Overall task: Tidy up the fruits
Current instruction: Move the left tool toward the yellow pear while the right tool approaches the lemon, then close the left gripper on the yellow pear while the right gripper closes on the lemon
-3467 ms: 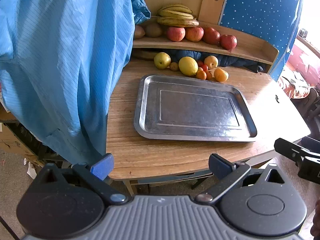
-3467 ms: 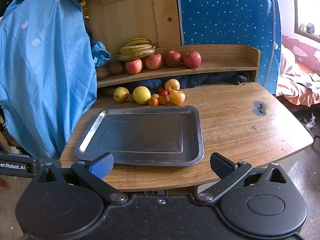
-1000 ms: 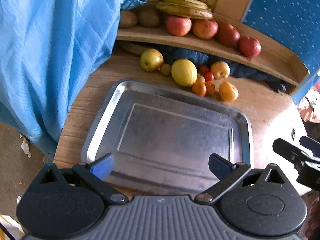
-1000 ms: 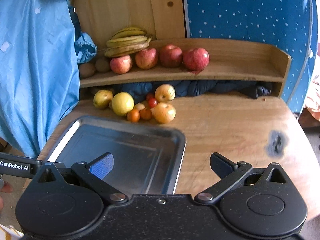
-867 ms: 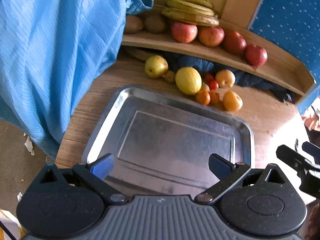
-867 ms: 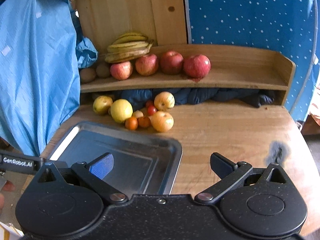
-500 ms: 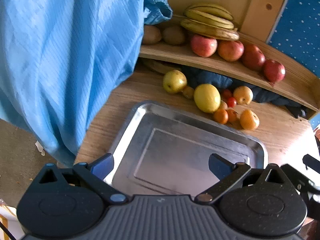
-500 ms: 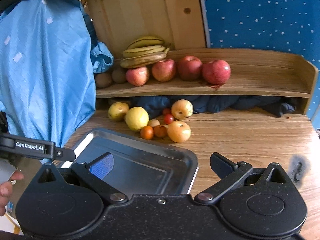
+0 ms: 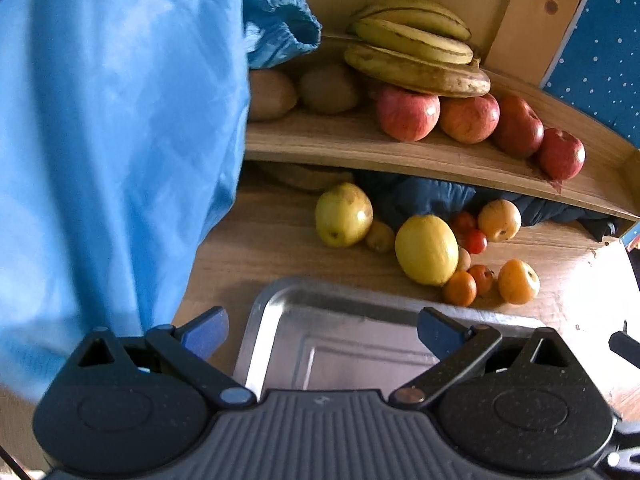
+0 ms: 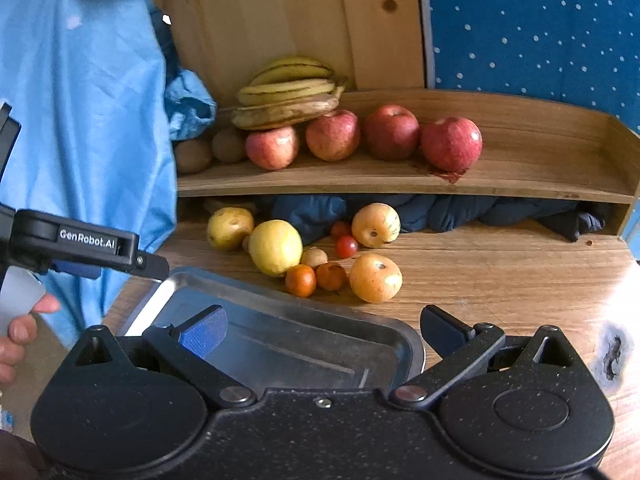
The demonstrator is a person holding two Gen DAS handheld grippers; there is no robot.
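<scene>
Both cameras sit low behind their own wide-spread claws, looking forward and slightly down across the wooden table. The left wrist view faces the near left corner of the shiny metal tray (image 9: 280, 312), beyond its claw (image 9: 322, 326). The right wrist view looks from further right, over the tray's right end (image 10: 408, 344). Both share the large yellow round fruit (image 9: 426, 250) (image 10: 275, 247) and the bunch of yellow bananas (image 9: 416, 56) (image 10: 290, 92) ahead.

Legible text, one item: "GenRobot.AI", white lettering on the black body of the left gripper (image 10: 152, 266), seen at the left edge of the right wrist view. No other words, numbers or labels can be read in either view, on fruit or elsewhere.
</scene>
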